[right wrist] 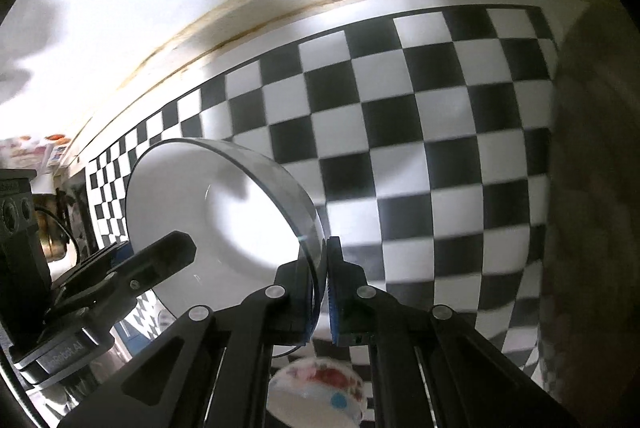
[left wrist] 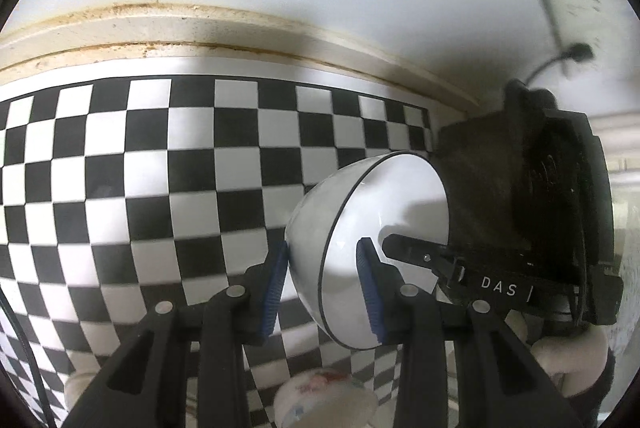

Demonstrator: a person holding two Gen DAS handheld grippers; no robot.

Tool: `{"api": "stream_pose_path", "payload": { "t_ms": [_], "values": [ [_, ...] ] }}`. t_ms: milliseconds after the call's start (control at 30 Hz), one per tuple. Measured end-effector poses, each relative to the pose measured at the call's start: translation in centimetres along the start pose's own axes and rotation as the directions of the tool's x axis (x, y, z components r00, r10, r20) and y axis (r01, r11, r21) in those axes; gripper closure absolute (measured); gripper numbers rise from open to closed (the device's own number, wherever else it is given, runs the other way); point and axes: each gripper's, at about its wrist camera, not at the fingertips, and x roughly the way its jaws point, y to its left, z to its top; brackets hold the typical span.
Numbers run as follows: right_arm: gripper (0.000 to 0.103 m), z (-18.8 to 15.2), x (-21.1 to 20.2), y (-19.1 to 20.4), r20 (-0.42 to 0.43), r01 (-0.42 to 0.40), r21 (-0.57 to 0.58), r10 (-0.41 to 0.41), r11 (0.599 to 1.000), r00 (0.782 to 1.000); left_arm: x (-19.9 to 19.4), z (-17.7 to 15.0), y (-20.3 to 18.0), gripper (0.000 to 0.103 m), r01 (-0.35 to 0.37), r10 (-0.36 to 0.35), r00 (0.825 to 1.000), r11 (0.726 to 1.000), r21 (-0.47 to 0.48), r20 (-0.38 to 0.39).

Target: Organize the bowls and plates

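Observation:
A white bowl with a thin black rim [left wrist: 384,228] is held tilted on its side above the checkered surface. My left gripper [left wrist: 326,288] has its blue pads on either side of the bowl's wall, one outside and one inside. My right gripper [right wrist: 322,292] is shut on the opposite rim of the same bowl [right wrist: 208,204]. Each gripper shows in the other's view: the right one in the left wrist view [left wrist: 520,228], the left one in the right wrist view [right wrist: 100,276]. A small patterned bowl [right wrist: 320,388] lies below; it also shows in the left wrist view [left wrist: 324,400].
A black and white checkered cloth [left wrist: 140,188] covers the counter up to a stained cream ledge [left wrist: 200,28] and a white wall. A dark brown rounded surface [right wrist: 592,188] fills the right edge of the right wrist view. Packaged items [right wrist: 36,152] sit at the far left.

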Motion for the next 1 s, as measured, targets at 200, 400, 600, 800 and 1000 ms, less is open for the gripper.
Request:
{"api": "stream_pose_path", "payload": {
  "t_ms": [200, 400, 600, 800, 1000],
  "values": [
    [0.096, -5.0, -2.3, 1.2, 0.037, -0.003, -0.023, 0.004, 1.0, 0.999, -2.7, -4.1, -1.4, 0.072, -0.021, 0.019, 1.0, 0.998, 0.066, 0.02],
    [0.096, -10.4, -2.9, 2.1, 0.059, -0.003, -0.039, 0.005, 0.999, 0.998, -4.6, -8.3, -1.7, 0.072, -0.03, 0.028, 0.999, 0.994, 0.105, 0.019],
    [0.096, -15.4, -2.0, 3.1, 0.064, -0.009, -0.044, 0.012, 0.999, 0.998, -5.5, -12.2, -1.7, 0.072, -0.041, 0.041, 0.999, 0.99, 0.133, -0.001],
    [0.096, -18.9, -0.8, 2.6, 0.056, -0.011, -0.045, 0.013, 0.999, 0.998, -5.0, -15.5, -1.4, 0.072, -0.056, 0.062, 0.997, 0.988, 0.142, -0.039],
    [0.096, -21.0, 1.4, 1.2, 0.025, -0.003, -0.03, 0.003, 1.0, 1.0, -2.6, -17.7, -1.2, 0.072, -0.087, 0.102, 0.99, 0.985, 0.148, -0.097]
  ]
}}
